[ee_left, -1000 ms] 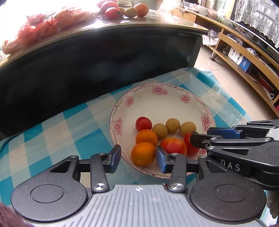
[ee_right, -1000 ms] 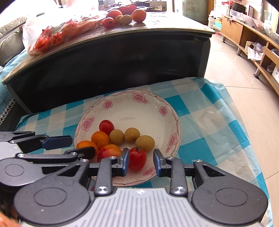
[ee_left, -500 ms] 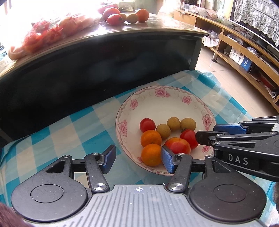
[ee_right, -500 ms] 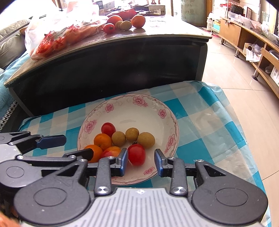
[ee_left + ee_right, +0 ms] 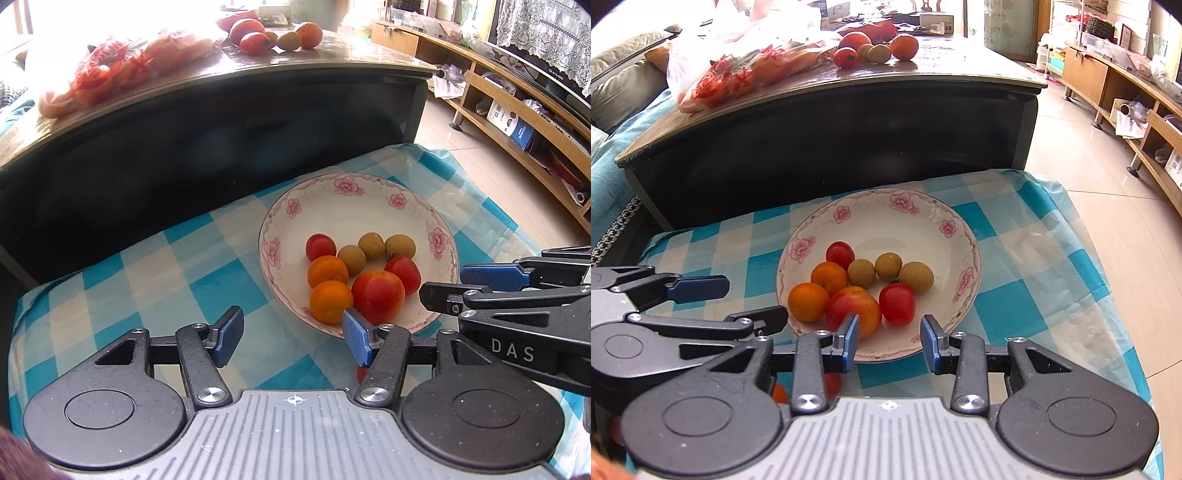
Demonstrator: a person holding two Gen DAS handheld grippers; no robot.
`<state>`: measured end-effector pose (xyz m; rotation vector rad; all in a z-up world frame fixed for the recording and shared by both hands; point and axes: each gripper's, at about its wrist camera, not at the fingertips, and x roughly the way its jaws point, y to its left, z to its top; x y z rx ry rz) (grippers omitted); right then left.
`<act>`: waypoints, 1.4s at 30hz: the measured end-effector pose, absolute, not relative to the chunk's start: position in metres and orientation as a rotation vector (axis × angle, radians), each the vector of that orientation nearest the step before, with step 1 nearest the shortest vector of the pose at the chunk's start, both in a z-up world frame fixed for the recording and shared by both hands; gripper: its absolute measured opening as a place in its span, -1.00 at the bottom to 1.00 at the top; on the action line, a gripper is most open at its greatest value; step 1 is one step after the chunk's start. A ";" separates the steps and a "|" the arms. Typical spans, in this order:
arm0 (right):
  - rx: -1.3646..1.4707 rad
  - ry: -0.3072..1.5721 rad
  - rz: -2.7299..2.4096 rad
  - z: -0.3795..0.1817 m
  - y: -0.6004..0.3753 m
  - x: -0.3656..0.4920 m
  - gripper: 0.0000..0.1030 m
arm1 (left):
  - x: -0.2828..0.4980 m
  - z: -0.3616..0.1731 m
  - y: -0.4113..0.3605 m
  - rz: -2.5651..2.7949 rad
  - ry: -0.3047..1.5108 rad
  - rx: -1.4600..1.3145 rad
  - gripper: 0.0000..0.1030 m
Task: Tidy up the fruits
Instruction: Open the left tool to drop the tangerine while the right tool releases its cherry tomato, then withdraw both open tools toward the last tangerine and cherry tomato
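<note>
A white plate with pink flowers [image 5: 347,195] [image 5: 886,214] sits on a blue checked cloth. In it lie two oranges [image 5: 330,301] [image 5: 809,301], a red-orange apple [image 5: 377,295] [image 5: 853,308], two cherry tomatoes [image 5: 403,273] [image 5: 897,303] and three longans [image 5: 371,245] [image 5: 888,266]. My left gripper [image 5: 291,334] stands open just short of the plate's near-left rim, nothing between its fingers. My right gripper [image 5: 889,341] is open at the plate's near rim, also empty. Each gripper shows side-on in the other's view.
A dark table [image 5: 849,122] rises behind the cloth, carrying more loose fruit [image 5: 875,46] [image 5: 273,35] and a plastic bag of red produce [image 5: 738,70]. Wooden shelving [image 5: 517,122] runs along the right over tiled floor. The cloth's edge drops off at right.
Both grippers have drawn back from the plate, so it sits farther off. The right gripper's tomato now lies free in the plate, outside its fingers.
</note>
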<state>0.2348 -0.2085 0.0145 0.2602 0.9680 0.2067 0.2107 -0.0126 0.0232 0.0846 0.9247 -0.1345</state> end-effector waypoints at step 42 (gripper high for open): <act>0.266 1.050 0.246 -0.001 -0.201 0.202 -0.09 | 0.178 -0.025 -0.018 -0.158 1.056 0.045 -0.01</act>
